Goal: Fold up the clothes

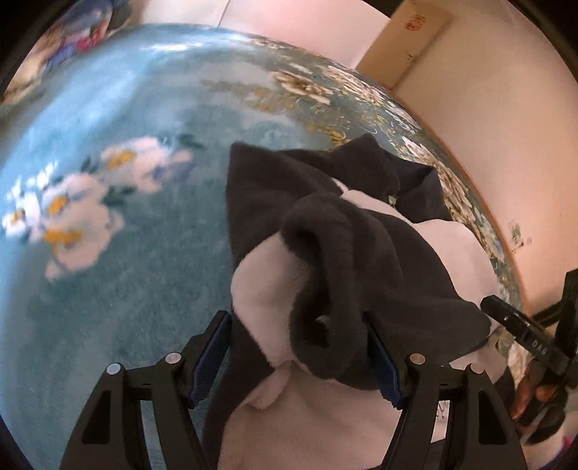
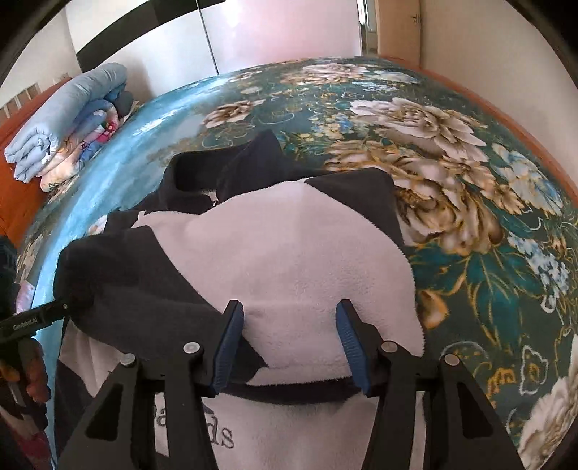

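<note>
A fleece top (image 2: 300,253), white with dark grey sleeves and hem, lies on the bed. My left gripper (image 1: 300,358) is open, its blue pads wide apart on either side of a bunched dark sleeve cuff (image 1: 325,274), which looks round and unsquashed. In the right wrist view the left gripper's finger (image 2: 36,318) points into that sleeve (image 2: 119,274), which lies humped across the white body. My right gripper (image 2: 289,347) stands open over the white body just above the dark hem (image 2: 289,394). In the left wrist view it shows at the right edge (image 1: 523,332), held by a hand (image 1: 531,394).
The bed is covered with a teal floral blanket (image 2: 451,162). Folded bedding (image 2: 68,119) is stacked at the far left corner. A wooden bed edge (image 2: 505,119) and pale wall run along the right. A door (image 2: 397,29) is behind the bed.
</note>
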Available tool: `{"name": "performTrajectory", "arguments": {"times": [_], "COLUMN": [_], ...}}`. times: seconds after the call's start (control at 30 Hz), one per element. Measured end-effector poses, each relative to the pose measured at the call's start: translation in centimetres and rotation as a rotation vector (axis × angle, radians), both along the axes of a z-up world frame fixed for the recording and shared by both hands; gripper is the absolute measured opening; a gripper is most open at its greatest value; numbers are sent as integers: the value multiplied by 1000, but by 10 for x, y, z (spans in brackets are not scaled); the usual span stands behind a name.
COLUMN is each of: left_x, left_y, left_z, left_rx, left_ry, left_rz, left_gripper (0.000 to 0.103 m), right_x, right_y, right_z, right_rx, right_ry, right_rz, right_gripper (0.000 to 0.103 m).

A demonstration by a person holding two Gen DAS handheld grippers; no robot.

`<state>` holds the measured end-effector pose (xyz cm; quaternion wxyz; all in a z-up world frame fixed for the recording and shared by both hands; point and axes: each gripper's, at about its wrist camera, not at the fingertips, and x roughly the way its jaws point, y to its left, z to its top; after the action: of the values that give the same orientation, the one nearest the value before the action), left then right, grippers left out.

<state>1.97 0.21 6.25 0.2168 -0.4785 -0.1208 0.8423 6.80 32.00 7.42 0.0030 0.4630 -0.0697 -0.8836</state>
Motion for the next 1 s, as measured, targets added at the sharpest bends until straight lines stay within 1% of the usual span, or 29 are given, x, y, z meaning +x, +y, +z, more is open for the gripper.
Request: {"name": "performTrajectory", "arguments": {"times": [0.1,0.17,0.2,0.3,0.37,0.43,0.5,0.6,0.7,0.73,0.8,0.87,1.0], "left_x": [8,13,16,32,44,54,64,80,89,94,102,111,127], "left_y": [-12,-20,-24,-46,-62,-71,-76,-72,-64,-61,-57,-56,-60], "left_z": [-5,-9,-10,-17,-22,-30,-36,-37,-37,-39,-42,-41,-40], "left_rx": [41,68,81,99,109,134,158,175,232,247,242,239,272], "left_ry": [-29,-48,-58,-82,-98,-120,-143,-148,-177,-194,-209,-203,-212], "left_rz": [14,23,28,58,80,82,74,46,2,-11,-21,-35,-80], "left_gripper": [75,75,75,75,75,75,75,75,75,75,74,73,73], "right_x": [5,15,23,56,77,102,124,152,175,179,186,194,212], "right_y": [-5,-3,1,17,28,44,62,83,92,92,89,86,84], "right_z": [10,23,25,29,32,24,14,-3,-18,-21,-28,-35,-47], "right_rx": [9,-30,-48,-87,-113,-143,-202,-315,-411,-430,-462,-483,-544], "right_ry": [9,50,63,87,103,93,74,60,46,42,30,24,28], "right_rz": [17,28,25,2,-13,-44,-84,-136,-159,-160,-152,-141,-100], "right_gripper": [55,55,55,60,60,60,60,60,60,60,60,60,60]}}
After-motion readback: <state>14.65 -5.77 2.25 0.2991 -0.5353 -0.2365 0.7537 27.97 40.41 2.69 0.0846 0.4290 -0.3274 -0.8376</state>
